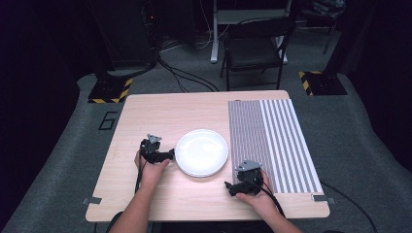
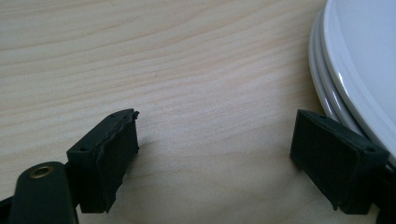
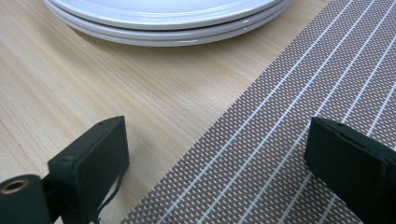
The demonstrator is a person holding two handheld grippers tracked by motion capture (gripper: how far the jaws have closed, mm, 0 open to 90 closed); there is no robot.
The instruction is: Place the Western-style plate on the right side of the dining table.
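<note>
High view: the stacked plates (image 1: 201, 152) are flanked on the bench (image 1: 160, 114) by the left gripper (image 1: 171, 155) and right gripper (image 1: 228, 187), fingers released.

Glossy white plates (image 3: 163, 18) – perhaps ceramic – matt wood table (image 2: 187, 70), woven placemat (image 3: 280, 140)

Dark lab: cabled stands (image 1: 111, 90), hazard-taped bases (image 1: 322, 82).

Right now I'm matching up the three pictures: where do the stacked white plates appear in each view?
High view: the plates sit at table centre, between the left gripper and the striped placemat.
Left gripper view: plates along the right edge.
Right gripper view: plates across the top.
Shared landmark: the light wooden table.
</note>
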